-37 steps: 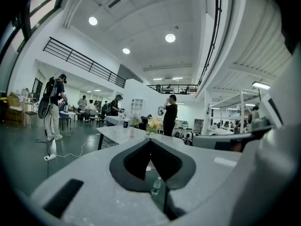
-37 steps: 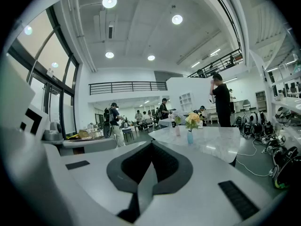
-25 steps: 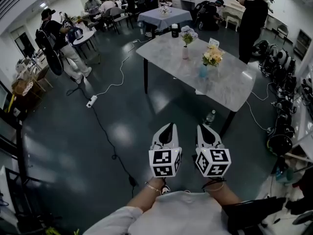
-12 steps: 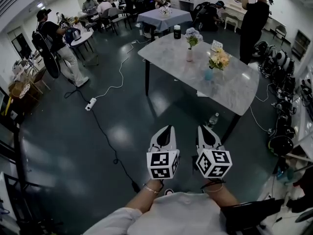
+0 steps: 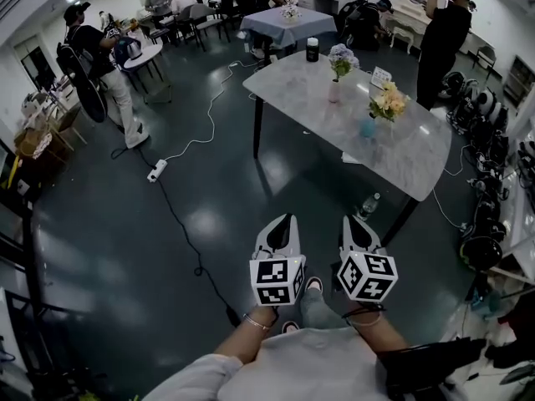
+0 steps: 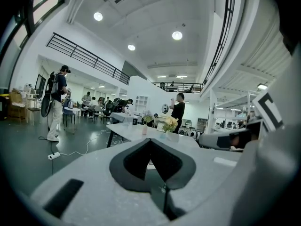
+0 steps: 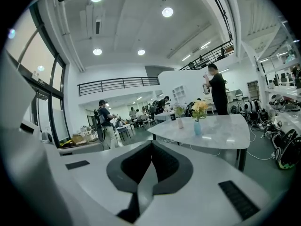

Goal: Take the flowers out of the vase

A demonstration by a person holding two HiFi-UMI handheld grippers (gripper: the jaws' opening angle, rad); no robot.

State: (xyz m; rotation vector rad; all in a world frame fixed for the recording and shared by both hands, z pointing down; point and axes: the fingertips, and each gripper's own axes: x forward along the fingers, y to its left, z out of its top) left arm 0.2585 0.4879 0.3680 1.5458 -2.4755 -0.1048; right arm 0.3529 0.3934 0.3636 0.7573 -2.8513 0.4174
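Both tools are pressed together with nothing pinched: the left gripper (image 5: 287,218) and right gripper (image 5: 350,221) sit side by side at the bottom centre of the head view, noses aimed up-frame toward the table (image 5: 399,153). The flowers are still in their vases, well apart from me, upper right of centre. The yellow flowers (image 5: 389,101) stand upright in a blue vase (image 5: 368,129), stems running vertically. Just up-left of them, lilac flowers (image 5: 342,58) stand equally upright in a pale vase (image 5: 334,92). Compared with a second ago, the table has slid rightward and reads a little larger, while the grippers hold the same spot in frame; my shoe (image 5: 313,284) now shows between them. The table's near edge runs diagonally from its left corner down to the right corner. The dark floor (image 5: 209,224) before it lies open, apart from a power strip (image 5: 155,171) at left and a bottle (image 5: 369,205) by the near leg. A person in black (image 5: 443,36) stands beyond the far right edge.
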